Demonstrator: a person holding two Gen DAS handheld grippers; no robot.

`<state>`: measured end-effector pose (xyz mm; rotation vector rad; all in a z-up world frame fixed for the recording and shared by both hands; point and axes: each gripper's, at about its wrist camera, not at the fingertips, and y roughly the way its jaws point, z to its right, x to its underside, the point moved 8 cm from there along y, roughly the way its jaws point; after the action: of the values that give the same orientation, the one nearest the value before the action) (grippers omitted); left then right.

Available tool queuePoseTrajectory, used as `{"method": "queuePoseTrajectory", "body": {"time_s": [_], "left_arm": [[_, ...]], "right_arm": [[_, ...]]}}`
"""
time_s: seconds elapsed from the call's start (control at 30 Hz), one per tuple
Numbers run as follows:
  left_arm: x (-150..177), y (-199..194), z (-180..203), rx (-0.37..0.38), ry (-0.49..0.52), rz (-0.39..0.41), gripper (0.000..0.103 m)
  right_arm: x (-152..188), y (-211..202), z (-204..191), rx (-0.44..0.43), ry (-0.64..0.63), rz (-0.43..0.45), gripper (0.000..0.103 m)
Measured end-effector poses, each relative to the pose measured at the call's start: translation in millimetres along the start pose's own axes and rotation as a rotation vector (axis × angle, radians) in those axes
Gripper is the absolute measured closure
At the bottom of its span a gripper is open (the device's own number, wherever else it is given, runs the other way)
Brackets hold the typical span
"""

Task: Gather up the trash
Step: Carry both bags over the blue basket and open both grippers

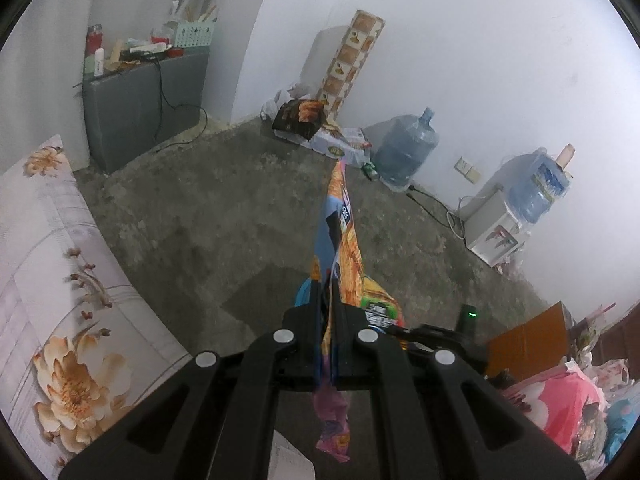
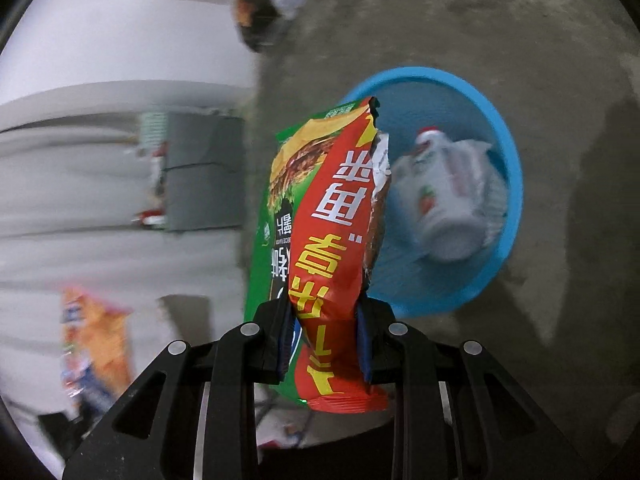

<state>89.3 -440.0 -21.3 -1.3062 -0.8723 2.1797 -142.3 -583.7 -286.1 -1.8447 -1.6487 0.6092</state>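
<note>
My left gripper (image 1: 327,300) is shut on an orange and blue snack wrapper (image 1: 340,216), seen edge-on and held above the floor. My right gripper (image 2: 324,320) is shut on a red snack bag (image 2: 340,240) with a green snack bag (image 2: 280,184) pressed behind it. A blue round bin (image 2: 508,152) stands on the floor just beyond the right gripper, with a white bottle (image 2: 444,192) lying in it. The orange wrapper also shows blurred at the left in the right wrist view (image 2: 96,340).
A floral mattress (image 1: 60,280) lies at the left. A grey cabinet (image 1: 136,104) with clutter stands at the back. Boxes and a dark snack bag (image 1: 300,118) sit by the far wall, with water jugs (image 1: 404,152) and a dispenser (image 1: 492,228) at the right.
</note>
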Motion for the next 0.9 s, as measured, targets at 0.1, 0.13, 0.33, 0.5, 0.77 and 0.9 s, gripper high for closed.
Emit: {"method": "queuePoseTrajectory", "body": {"time_s": [0.1,0.13,0.33,0.5,0.77,0.9], "left_arm": [[1.9,14.7,8.4,0.007,0.019,-0.027,0.101],[1.9,18.6,10.8,0.010,0.025,-0.035,0.100],[4.2,67.6,35.5,0.045,0.033,-0.125,0.100],[1.5,124.6,52.3,0.017,0.030,-0.194,0.100],[29.3,224.7,68.6,0.067,-0.186,-0.393,0.100],[55.6,276.2,61.9,0.123,-0.400,-0.497,0.098]], "right_arm": [[-9.3,17.3,16.8,0.111,-0.007,0.000,0.077],[-13.4,24.7,22.2,0.142,-0.008,0.004,0.075],[-21.8,25.2,33.6,0.197,0.012,0.037,0.054],[-19.0,-13.5,38.4,0.128,0.039,0.113,0.041],[-15.8,-63.6,65.4,0.047,0.140,0.191,0.038],[-18.0,-65.1,68.6,0.040,0.162,0.205,0.038]]}}
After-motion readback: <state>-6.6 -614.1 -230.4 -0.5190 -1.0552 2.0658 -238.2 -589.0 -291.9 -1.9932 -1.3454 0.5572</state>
